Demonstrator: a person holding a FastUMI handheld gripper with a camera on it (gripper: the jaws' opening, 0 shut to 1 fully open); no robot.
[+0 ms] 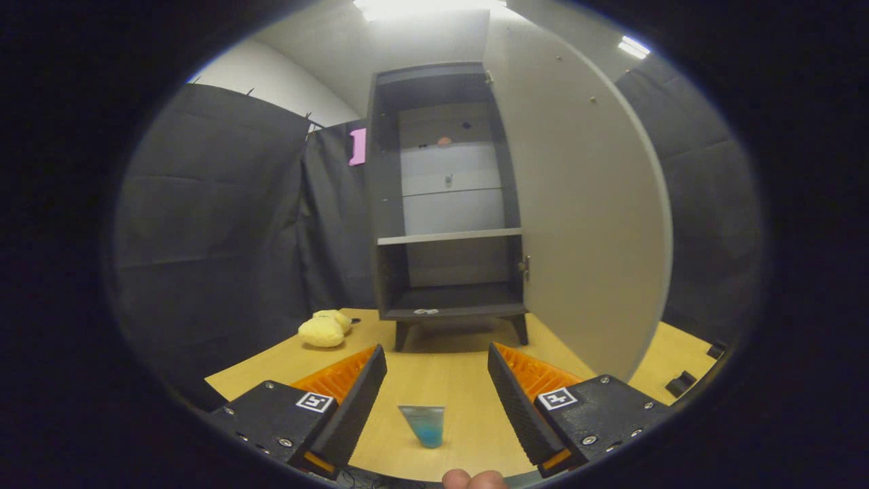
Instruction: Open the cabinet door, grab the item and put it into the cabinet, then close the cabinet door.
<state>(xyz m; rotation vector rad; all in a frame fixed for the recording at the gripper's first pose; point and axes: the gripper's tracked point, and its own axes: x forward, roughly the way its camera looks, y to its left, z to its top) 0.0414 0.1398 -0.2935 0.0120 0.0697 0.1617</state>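
The cabinet (445, 204) stands on the table (461, 380) beyond the fingers, its door (584, 204) swung wide to the right and hiding the booth wall behind it. Its upper part is dim: a small orange shape and a dark spot sit high on the back panel, too small to make out, and a small pale mark on the front edge of the bottom board is just as unclear. One shelf (448, 236) divides the inside, and both compartments look bare. The gripper (436, 370) has its fingers spread well apart, gripping nothing. Between them, on the table and nearer than their tips, stands a small clear cup (423, 424) tinted blue, touching neither finger. A yellow plush toy (324, 329) lies left of the cabinet's feet. Two dark blocks (681, 383) sit at the table's right edge, partly cut off. A fingertip (473, 479) of the person shows just below the cup.
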